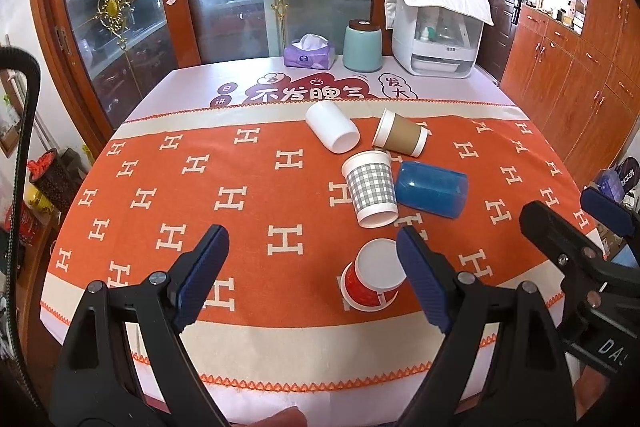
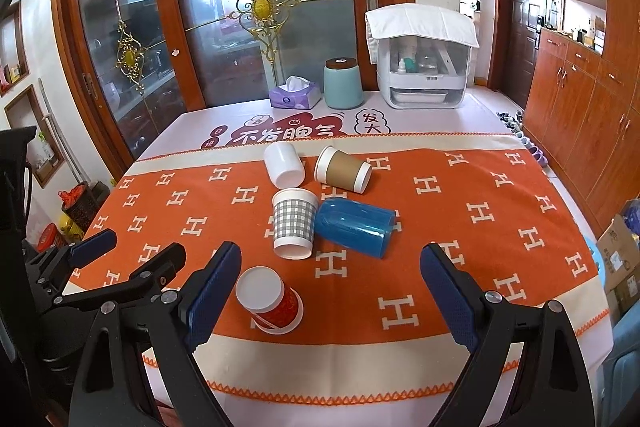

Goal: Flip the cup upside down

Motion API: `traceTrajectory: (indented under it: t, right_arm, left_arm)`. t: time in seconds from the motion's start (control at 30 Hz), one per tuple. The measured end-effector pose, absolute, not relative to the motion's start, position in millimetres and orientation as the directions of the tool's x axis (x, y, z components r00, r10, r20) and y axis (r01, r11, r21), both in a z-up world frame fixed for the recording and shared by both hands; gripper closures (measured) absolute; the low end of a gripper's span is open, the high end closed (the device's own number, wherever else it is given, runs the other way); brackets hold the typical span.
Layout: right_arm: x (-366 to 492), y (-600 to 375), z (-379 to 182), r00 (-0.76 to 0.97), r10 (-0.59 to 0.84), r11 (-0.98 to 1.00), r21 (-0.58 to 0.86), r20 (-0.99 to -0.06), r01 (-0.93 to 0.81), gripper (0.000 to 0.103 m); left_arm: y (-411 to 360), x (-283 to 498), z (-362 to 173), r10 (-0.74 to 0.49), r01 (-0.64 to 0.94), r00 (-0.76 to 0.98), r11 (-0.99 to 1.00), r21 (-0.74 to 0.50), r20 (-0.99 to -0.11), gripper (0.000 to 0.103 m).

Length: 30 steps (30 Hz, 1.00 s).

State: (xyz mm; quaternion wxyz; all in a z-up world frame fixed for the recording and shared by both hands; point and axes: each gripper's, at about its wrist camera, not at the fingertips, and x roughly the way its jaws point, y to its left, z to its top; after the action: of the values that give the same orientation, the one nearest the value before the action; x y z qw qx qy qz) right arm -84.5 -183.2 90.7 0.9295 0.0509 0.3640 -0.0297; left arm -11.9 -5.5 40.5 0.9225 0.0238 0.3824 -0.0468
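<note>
Several cups are on the orange cloth [image 1: 240, 163]. A red cup [image 1: 370, 283] stands upside down near the front edge, also in the right wrist view [image 2: 270, 301]. A grey checked cup [image 1: 371, 189] [image 2: 293, 223] also looks upside down. A blue cup [image 1: 432, 189] [image 2: 354, 225], a brown cup [image 1: 401, 133] [image 2: 344, 170] and a white cup [image 1: 332, 126] [image 2: 283, 163] lie on their sides. My left gripper [image 1: 312, 279] is open and empty, its right finger beside the red cup. My right gripper [image 2: 332, 301] is open and empty over the front of the cloth.
At the back of the table stand a purple tissue box [image 1: 309, 53], a mint canister [image 1: 362, 45] and a white appliance under a cloth [image 1: 436, 35]. Glass sliding doors are behind the table. Wooden cabinets [image 1: 580, 67] run along the right.
</note>
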Motion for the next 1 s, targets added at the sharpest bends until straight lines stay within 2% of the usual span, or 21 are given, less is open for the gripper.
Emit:
traceTrajectory:
  t: [1.0]
  right_arm:
    - [-82.1,-185.8,89.8,0.73,-0.016,0.993,0.074,-0.683,0.091,0.011]
  left_arm:
    - [-2.9,-9.9,35.7,-0.059,0.099,0.698,0.995,0.015,-0.714,0.019]
